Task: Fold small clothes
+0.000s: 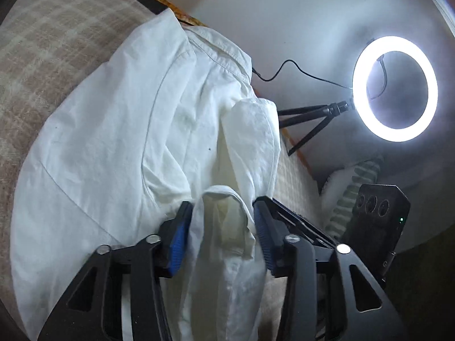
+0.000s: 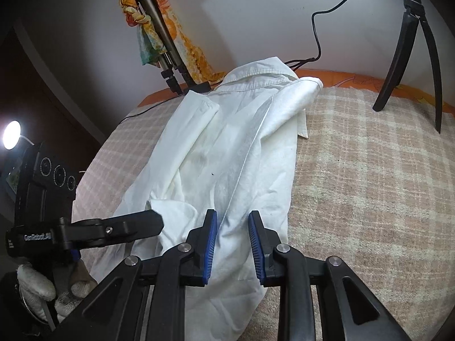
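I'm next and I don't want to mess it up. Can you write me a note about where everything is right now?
left gripper: fingers closed on a bunch of the white shirt at its near end.
right gripper: fingers seem closed on the same end, beside it.
The shirt lies on the checked blanket, collar at the far end.
Done: both sides look folded inward.
Left: probably bring the near end up toward the collar, then flatten.

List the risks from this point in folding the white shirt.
1. The left gripper holds only a bunched fold of the white shirt; the cloth may slip out and the fold collapse.
2. The right gripper straddles a raised crease; pulling could drag the whole shirt across the plaid blanket.
3. The tripod leg stands close by; a wide sweep might hit it.
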